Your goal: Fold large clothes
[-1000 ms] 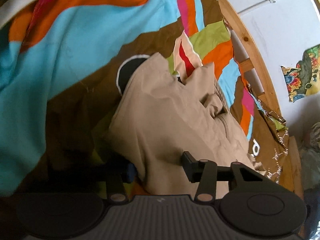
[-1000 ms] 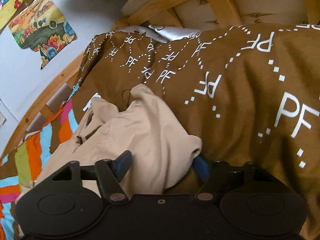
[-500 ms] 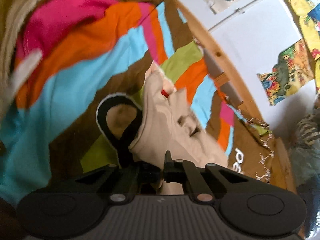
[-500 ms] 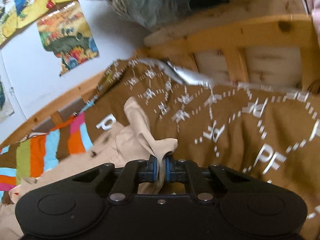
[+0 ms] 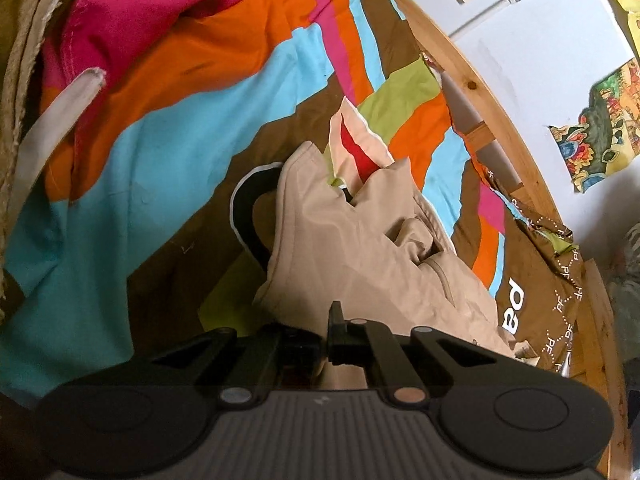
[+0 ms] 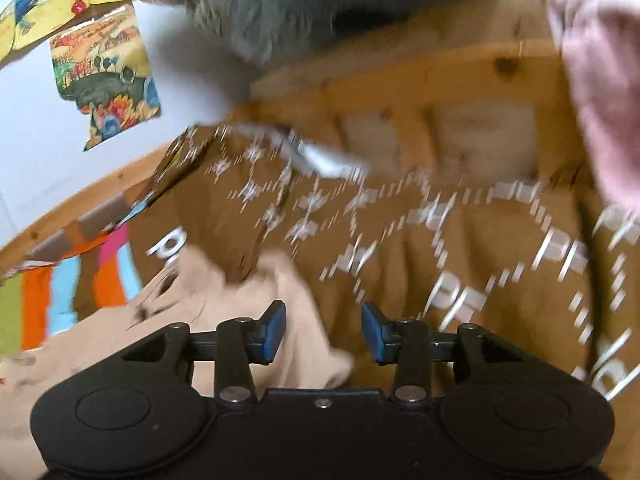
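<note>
A: Start at the left gripper [image 5: 324,344]. How do its jaws stand?

B: Together, pinched on the near edge of the tan garment [image 5: 360,248]. The cloth runs straight into the narrow slot between them.

A: And beyond those jaws?

B: The tan garment lies crumpled ahead of them and a little to their right, with a zip or seam showing in its folds. A black curved patch edged in white [image 5: 250,216] shows just left of it, printed on the bedspread [image 5: 168,152], which stretches further out in bands of blue, orange, pink, green and brown. Past the garment's far tip lies a cream and red piece of fabric [image 5: 356,144]. Furthest away, to the right, runs the wooden bed frame [image 5: 480,96], then a white wall with a colourful picture [image 5: 596,128].

A: Now the right gripper [image 6: 323,334].

B: Its jaws stand apart, blue pads [image 6: 274,332] facing each other. This view is blurred. A fold of the tan garment [image 6: 296,320] lies in the gap, against the left pad; the right pad is clear of it.

A: Beyond that?

B: A brown cover with white "PF" lettering [image 6: 460,248] fills the space ahead and to the right. Behind it stands the wooden headboard [image 6: 400,92], with grey cloth [image 6: 260,12] and pink cloth [image 6: 600,80] draped at the top.
</note>
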The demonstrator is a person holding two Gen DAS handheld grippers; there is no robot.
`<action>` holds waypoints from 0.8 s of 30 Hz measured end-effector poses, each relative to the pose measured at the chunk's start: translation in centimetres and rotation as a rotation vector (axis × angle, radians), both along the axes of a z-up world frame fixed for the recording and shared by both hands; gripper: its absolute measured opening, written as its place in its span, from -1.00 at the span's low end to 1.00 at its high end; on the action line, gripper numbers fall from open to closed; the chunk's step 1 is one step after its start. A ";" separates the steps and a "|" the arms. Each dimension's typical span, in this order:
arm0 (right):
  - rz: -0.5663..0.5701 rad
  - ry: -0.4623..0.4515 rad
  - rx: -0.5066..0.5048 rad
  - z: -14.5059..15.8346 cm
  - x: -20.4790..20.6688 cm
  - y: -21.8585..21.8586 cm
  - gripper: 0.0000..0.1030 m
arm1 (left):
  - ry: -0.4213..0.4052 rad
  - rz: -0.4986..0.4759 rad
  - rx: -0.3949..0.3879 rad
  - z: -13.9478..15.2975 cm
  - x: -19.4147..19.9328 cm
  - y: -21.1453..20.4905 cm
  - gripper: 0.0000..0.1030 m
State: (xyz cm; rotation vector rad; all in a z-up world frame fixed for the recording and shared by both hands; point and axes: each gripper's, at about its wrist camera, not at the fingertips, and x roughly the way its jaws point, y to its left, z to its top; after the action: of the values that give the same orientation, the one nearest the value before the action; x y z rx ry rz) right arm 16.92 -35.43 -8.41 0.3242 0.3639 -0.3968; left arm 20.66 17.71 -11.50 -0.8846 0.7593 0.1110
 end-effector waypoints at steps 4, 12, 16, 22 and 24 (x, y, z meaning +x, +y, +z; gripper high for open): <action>0.146 -0.041 -0.230 0.6 1.4 3.7 -0.11 | -0.009 -0.009 0.022 0.1 -0.3 -0.1 -0.95; 0.702 0.105 -0.482 -2.6 7.6 16.6 -0.25 | -0.020 -0.014 0.023 0.2 -0.3 -0.1 -0.95; 0.803 0.176 -0.662 -5.5 8.9 20.5 -0.80 | -0.049 -0.029 0.037 0.5 -0.5 -0.5 -0.95; 0.843 0.165 -0.822 -8.6 8.3 21.5 -0.96 | -0.254 -0.135 0.168 3.2 -1.7 -3.3 -0.96; 0.853 0.161 -0.767 -8.4 8.6 21.0 -0.96 | -0.336 -0.184 0.193 4.3 -2.1 -4.1 -0.96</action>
State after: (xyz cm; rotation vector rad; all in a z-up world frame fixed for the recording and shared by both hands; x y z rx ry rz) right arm 25.48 -14.39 -16.86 -0.6128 0.4436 0.2936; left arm 18.53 13.57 -7.23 -0.6249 0.5019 -0.1238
